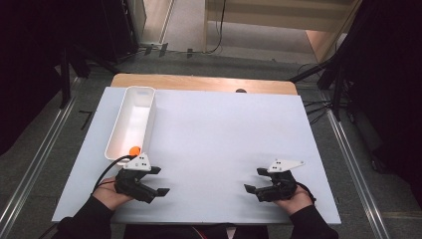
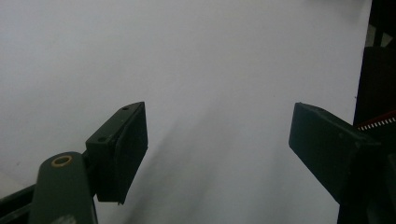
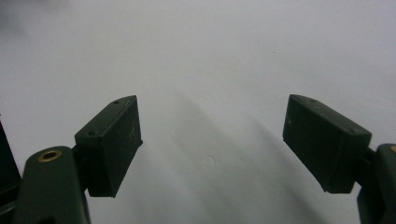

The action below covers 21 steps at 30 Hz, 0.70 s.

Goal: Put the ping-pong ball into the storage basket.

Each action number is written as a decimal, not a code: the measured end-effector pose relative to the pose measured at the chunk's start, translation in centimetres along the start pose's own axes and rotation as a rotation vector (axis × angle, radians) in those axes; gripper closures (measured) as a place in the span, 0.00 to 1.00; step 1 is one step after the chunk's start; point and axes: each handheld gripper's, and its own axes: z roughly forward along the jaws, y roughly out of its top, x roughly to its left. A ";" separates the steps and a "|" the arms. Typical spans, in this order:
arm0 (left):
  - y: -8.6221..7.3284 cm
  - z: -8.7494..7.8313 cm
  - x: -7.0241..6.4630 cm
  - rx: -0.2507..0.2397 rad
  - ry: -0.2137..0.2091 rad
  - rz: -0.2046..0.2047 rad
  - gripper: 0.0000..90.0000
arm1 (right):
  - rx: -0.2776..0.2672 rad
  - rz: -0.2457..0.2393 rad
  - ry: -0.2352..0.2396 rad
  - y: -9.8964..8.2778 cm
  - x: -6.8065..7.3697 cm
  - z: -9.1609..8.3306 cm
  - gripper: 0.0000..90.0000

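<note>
high view above looking down, both tool views close over white table (image 1: pixel 214 129)

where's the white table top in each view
High view: the white table top spans the middle.
Left gripper view: it lies behind the open left hand-held gripper.
Right gripper view: it lies behind the open right hand-held gripper.
Shared landmark: those black jaw pairs, near the top's near edge in the high view.
</note>
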 end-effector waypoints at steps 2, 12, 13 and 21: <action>0.0 0.0 0.0 0.001 0.000 0.000 0.22 | 0.004 0.002 0.003 0.0 0.0 0.0 0.20; 0.0 0.1 0.0 0.008 0.000 -0.002 0.22 | 0.005 -0.001 0.003 0.0 0.0 0.0 0.20; 0.0 0.1 0.0 0.008 0.000 -0.002 0.22 | 0.007 -0.001 0.003 0.0 0.0 0.0 0.20; 0.0 0.1 0.0 0.007 0.002 0.000 0.22 | 0.009 -0.003 0.001 0.0 0.0 0.1 0.20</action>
